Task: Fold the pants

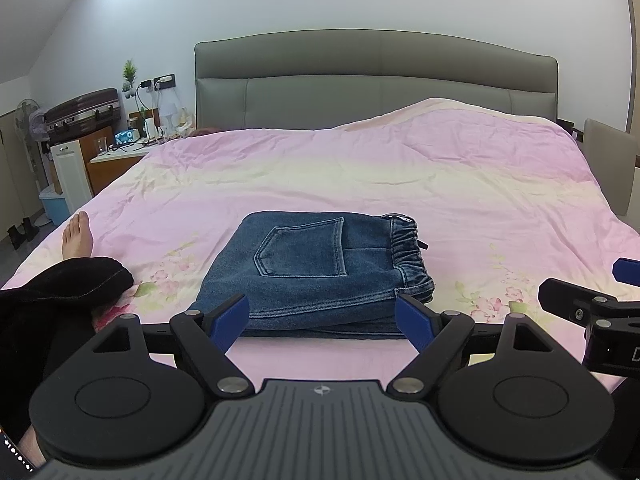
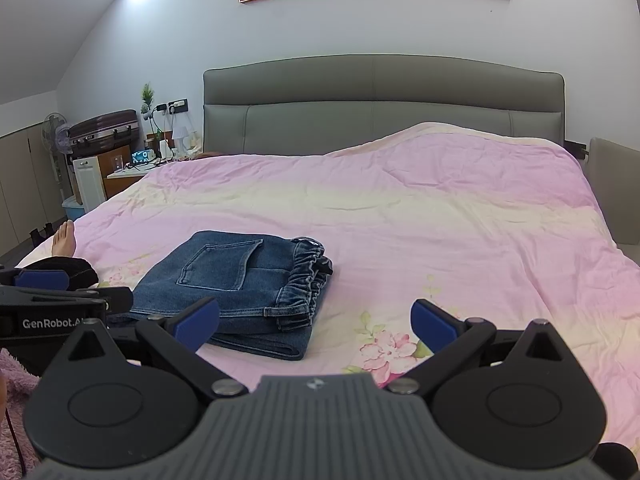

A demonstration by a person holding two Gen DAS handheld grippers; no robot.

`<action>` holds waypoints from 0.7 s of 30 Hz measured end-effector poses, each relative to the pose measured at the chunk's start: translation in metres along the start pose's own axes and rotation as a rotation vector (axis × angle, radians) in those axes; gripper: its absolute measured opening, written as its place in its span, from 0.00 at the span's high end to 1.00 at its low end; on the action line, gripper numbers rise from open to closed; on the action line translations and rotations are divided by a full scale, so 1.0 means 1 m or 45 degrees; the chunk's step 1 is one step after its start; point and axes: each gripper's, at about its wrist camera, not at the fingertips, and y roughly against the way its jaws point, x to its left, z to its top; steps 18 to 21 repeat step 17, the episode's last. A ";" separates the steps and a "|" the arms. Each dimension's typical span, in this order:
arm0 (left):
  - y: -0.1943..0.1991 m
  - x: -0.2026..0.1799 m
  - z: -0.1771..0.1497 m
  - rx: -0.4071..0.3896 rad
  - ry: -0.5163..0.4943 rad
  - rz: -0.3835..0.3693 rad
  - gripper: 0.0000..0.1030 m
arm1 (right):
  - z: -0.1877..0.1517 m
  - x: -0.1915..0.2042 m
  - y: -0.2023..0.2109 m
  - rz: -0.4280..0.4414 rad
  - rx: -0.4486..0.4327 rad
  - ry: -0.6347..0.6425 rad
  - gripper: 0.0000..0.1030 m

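Blue denim pants (image 1: 316,276) lie folded into a compact stack on the pink bedspread, back pocket up, elastic waistband to the right. They also show in the right wrist view (image 2: 236,292). My left gripper (image 1: 322,320) is open and empty, just in front of the stack's near edge. My right gripper (image 2: 316,326) is open and empty, near the stack's right front corner. The right gripper shows at the right edge of the left wrist view (image 1: 592,304); the left gripper shows at the left edge of the right wrist view (image 2: 60,300).
The pink floral bedspread (image 1: 400,184) covers a wide bed with a grey headboard (image 1: 376,76). A person's leg in black trousers and bare foot (image 1: 78,236) lie at the bed's left edge. A nightstand, suitcase and fan (image 1: 80,120) stand beyond it.
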 end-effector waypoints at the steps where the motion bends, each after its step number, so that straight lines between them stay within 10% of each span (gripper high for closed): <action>1: 0.000 0.000 0.000 -0.001 -0.001 0.001 0.06 | 0.000 0.000 0.000 0.000 0.000 0.000 0.05; 21: -0.001 0.001 0.001 0.002 0.000 0.000 0.06 | 0.001 0.000 0.002 0.001 0.002 -0.006 0.05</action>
